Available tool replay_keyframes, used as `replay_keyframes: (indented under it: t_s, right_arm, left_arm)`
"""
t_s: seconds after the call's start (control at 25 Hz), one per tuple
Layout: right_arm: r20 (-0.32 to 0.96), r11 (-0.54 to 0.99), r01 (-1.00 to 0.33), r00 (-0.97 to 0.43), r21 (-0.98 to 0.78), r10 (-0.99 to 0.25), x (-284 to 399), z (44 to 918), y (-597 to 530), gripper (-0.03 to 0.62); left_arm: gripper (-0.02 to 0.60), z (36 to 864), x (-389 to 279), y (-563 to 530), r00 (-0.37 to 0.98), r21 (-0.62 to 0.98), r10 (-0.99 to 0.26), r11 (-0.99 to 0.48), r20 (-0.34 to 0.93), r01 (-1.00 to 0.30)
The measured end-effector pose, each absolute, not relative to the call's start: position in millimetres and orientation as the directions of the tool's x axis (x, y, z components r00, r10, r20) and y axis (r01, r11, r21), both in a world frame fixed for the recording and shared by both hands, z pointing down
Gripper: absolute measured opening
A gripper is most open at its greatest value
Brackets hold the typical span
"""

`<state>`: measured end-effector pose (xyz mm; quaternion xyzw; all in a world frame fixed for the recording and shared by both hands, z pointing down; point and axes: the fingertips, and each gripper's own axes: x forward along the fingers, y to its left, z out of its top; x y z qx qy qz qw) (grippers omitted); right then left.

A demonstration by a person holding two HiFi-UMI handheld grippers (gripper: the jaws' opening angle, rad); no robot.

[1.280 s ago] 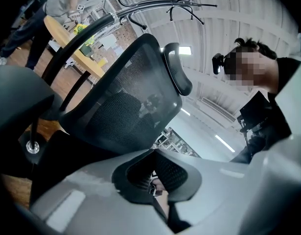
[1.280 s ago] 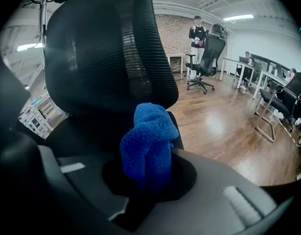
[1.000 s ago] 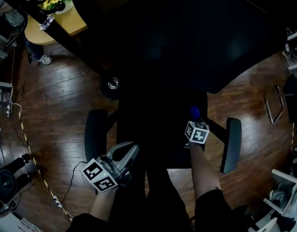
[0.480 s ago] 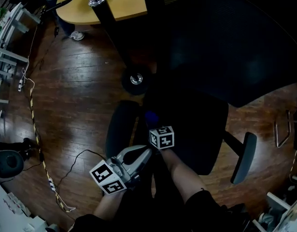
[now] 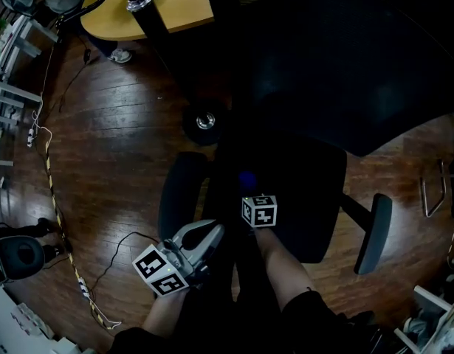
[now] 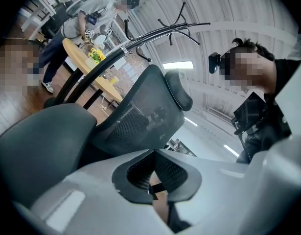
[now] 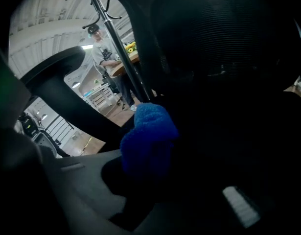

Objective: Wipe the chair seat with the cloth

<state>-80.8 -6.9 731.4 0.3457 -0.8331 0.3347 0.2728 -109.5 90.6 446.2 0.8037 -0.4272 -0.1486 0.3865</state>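
Over a dark wood floor (image 5: pixel 116 161), the right gripper (image 5: pixel 250 190) is clamping the blue cloth (image 5: pixel 247 179) and pressing it on the black seat (image 5: pixel 308 198). It has swept from the seat's right side to its left. The left gripper (image 6: pixel 154 155), jaws together on nothing, is idling near the armrest (image 5: pixel 181 198). One pass looks done, and more of the seat probably needs wiping.

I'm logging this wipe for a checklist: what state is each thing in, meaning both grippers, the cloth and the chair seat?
Left gripper: shut, empty, held beside the chair.
Right gripper: shut on the blue cloth.
Blue cloth: bunched between the jaws, over the seat; contact cannot be told.
Chair seat: nothing else on it; too dark to judge how clean it is.
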Motion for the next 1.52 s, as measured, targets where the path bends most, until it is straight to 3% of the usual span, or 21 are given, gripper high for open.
replay_keyframes:
  t_s: [0.64, 0.8, 1.04, 1.2, 1.52]
  right_arm:
    - [0.788, 0.088, -0.988, -0.152, -0.123, -0.597, 233.6, 724.6, -17.5, 0.035]
    - [0.770, 0.043, -0.994, -0.108, -0.104, -0.628, 275.5, 714.7, -12.8, 0.035]
    - [0.770, 0.038, -0.989, -0.135, -0.143, -0.624, 279.1, 714.6, -15.7, 0.035]
    - [0.752, -0.043, -0.959, -0.190, -0.279, -0.631, 263.6, 711.9, -18.4, 0.035]
    - [0.688, 0.322, -0.860, -0.510, -0.396, -0.517, 52.7, 696.2, -14.6, 0.035]
  left_arm:
    - [-0.009, 455.0, -64.1, 75.2, 0.700, 0.750, -0.704, -0.399, 0.118, -0.527]
    - [-0.009, 450.0, -59.4, 70.3, 0.701, 0.740, -0.702, -0.406, 0.123, -0.537]
    - [-0.009, 446.2, -55.2, 73.3, 0.702, 0.739, -0.703, -0.410, 0.118, -0.535]
    - [-0.009, 444.6, -58.0, 77.8, 0.702, 0.741, -0.705, -0.417, 0.101, -0.526]
    - [-0.009, 430.6, -88.4, 93.2, 0.631, 0.751, -0.772, -0.376, 0.070, -0.543]
